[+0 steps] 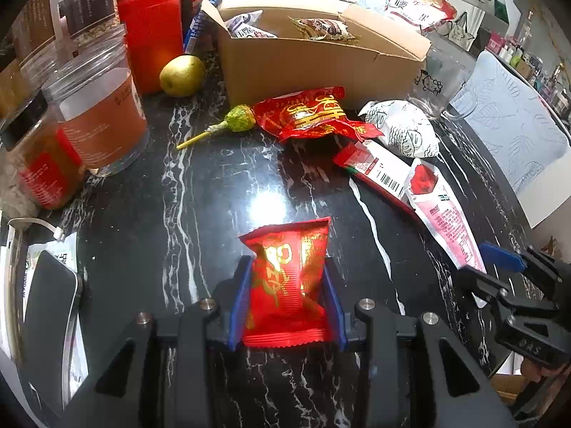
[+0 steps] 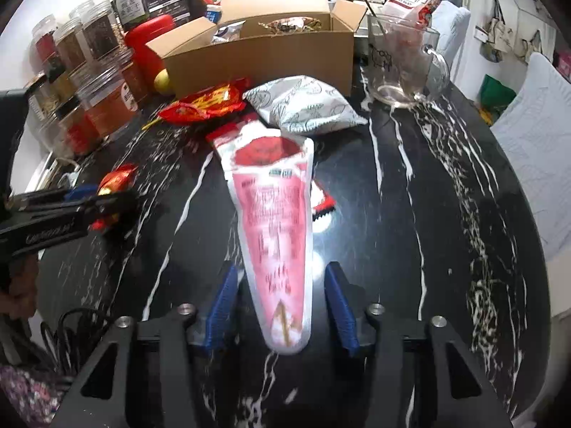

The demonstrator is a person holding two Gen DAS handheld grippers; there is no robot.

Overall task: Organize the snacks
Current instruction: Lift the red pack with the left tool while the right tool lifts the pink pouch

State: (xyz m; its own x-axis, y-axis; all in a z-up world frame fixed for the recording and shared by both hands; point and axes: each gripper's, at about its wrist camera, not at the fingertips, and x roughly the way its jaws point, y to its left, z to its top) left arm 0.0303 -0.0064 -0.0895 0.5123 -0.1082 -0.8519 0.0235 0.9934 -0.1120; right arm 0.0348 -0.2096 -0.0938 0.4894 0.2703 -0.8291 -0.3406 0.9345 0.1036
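In the left wrist view my left gripper (image 1: 287, 264) is shut on a small red foil snack packet (image 1: 289, 278), held just above the black marble table (image 1: 142, 232). The right wrist view shows the same gripper (image 2: 107, 196) at the left edge. My right gripper (image 2: 280, 271) is open, its blue fingers (image 2: 225, 306) on either side of a pink-and-white cone-shaped packet (image 2: 274, 221), with a gap on both sides. That packet lies on the table. The open cardboard box (image 1: 321, 60) at the back holds several snacks.
In front of the box lie a red packet (image 1: 307, 114), a white patterned packet (image 1: 403, 128), a green lollipop (image 1: 239, 119) and a red-and-white stick packet (image 1: 374, 167). Jars (image 1: 103, 114), a red canister (image 1: 153, 35) and a yellow fruit (image 1: 182, 75) crowd the left. A glass mug (image 2: 403, 60) stands right.
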